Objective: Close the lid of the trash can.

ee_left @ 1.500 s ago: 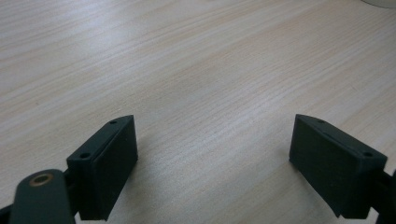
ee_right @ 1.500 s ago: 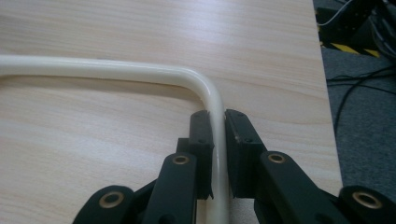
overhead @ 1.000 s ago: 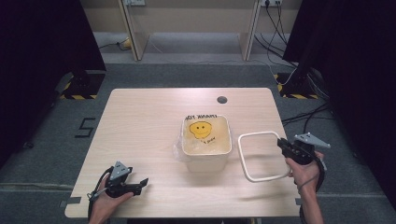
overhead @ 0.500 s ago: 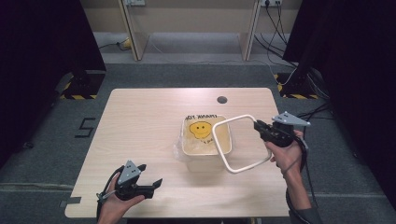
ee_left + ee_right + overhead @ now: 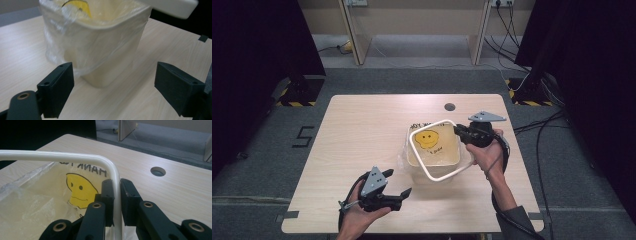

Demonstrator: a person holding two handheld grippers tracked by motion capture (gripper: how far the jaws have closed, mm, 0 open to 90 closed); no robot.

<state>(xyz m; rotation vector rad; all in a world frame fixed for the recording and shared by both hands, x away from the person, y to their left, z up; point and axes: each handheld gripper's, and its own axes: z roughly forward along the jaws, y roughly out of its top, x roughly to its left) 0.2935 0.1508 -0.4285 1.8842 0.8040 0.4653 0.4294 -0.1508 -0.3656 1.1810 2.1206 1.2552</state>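
A light wooden bench (image 5: 362,145) is set on grey carpet (image 5: 262,170), and a round cable hole (image 5: 450,107) is cut near its far edge, towards the right corner. A figure 5 (image 5: 303,136) is marked on the floor beyond the left edge. Yellow-and-black striped bases (image 5: 294,103) are seen off both far corners, cables (image 5: 542,130) are trailed off the right edge, and pale wooden furniture legs (image 5: 351,35) stand behind.

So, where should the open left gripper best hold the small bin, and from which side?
Probably the near wall just under the rim of the bin, from the person's side: the left gripper faces it there, and the right gripper holds the white frame above.
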